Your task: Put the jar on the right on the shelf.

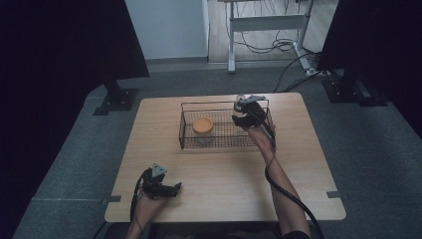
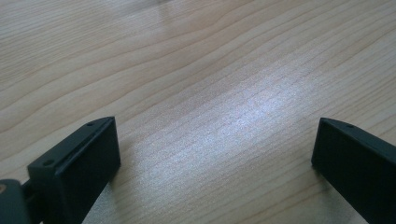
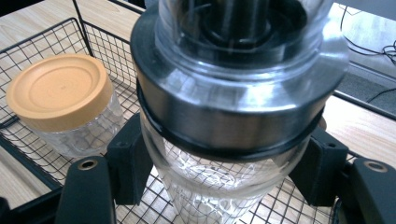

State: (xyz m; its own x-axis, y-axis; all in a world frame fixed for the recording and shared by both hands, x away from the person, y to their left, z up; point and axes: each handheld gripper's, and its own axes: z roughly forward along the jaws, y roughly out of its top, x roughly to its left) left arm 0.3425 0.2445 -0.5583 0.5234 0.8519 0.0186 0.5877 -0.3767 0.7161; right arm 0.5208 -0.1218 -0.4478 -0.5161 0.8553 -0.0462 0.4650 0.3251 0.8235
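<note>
— Over the wire basket: our right gripper (image 3: 219,182) is clamped on a clear jar (image 3: 224,186), one black jaw on each side of the glass just under its metal band (image 3: 233,116). What do we make of the hold?

— We judge it sound but not generous. The jar looks like glass, so stiff, smooth and likely slippery against the pads, and breakable if it knocks the basket's (image 1: 186,127) wire wall. The broad metal-banded top sits above the jaws and makes the load top-heavy, we think. Taking it at the body below the band, as we have, lets the band act as a stop should the glass slide.

— And beyond the jaws?

— To the left of the held jar, low in the basket, stands a second jar with an orange lid (image 3: 58,91), upright and apart from ours. We would keep a gap between the two.

— Our other hand?

— Our left gripper (image 1: 171,189) rests near the table's (image 2: 196,70) near edge, well apart from the basket, jaws spread wide with bare wood between them.
</note>
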